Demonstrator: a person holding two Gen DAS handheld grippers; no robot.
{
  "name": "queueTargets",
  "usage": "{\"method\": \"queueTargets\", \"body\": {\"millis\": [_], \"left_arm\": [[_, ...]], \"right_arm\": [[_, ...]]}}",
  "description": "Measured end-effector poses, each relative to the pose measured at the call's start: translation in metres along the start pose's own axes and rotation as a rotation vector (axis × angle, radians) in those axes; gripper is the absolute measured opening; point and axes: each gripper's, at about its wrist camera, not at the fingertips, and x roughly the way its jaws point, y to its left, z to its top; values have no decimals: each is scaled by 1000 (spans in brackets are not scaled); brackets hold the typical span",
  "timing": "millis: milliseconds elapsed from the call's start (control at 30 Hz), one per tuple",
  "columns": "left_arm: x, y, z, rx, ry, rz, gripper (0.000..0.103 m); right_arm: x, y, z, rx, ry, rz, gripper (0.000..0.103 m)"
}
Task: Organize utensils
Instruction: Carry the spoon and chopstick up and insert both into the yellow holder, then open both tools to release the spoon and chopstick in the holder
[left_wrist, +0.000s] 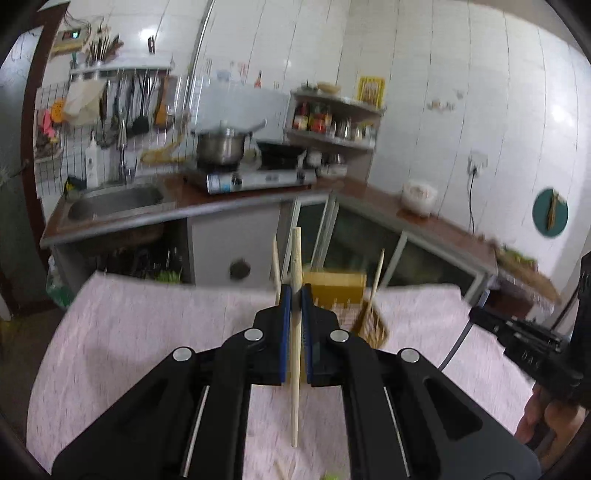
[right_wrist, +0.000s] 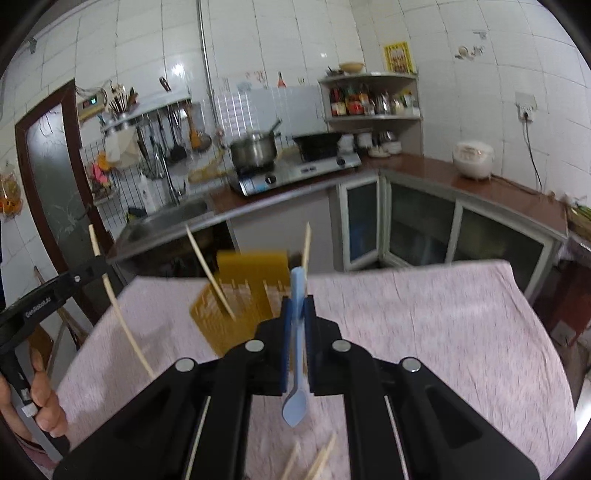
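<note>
Left wrist view: the left gripper (left_wrist: 295, 295), black with blue pads, is clamped on a pale, round wooden chopstick (left_wrist: 295, 332) held upright above the pink speckled tablecloth (left_wrist: 147, 332). Beyond it at the table's far edge stands a slotted yellow utensil holder (left_wrist: 338, 291) with thin sticks in it. Right wrist view: the right gripper (right_wrist: 298, 306) pinches a smooth light-blue plastic spoon (right_wrist: 295, 402), bowl hanging near; loose chopsticks (right_wrist: 317, 461) lie below.

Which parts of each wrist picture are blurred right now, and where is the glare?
Left wrist: yellow holder and counter edge smeared by motion, chopstick in the tongs sharp; glare on wall tiles. Right wrist: holder blurred, blue spoon fairly sharp; small tile highlights.
</note>
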Motion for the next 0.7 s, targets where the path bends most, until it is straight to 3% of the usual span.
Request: {"method": "queueTargets", "body": {"millis": [133,333,500,700], "left_arm": [[15,-11,41,0,-86,-4,5],[53,-18,69,10,-162,22,4],[84,-19,59,41,-147,28,5],[119,-5,23,39,-46,28,5]], "right_arm": [[12,3,46,25,-58,20,7],[43,9,76,31,-76,20,7],[76,6,70,18,-47,10,7],[113,1,39,14,7,29,7]]}}
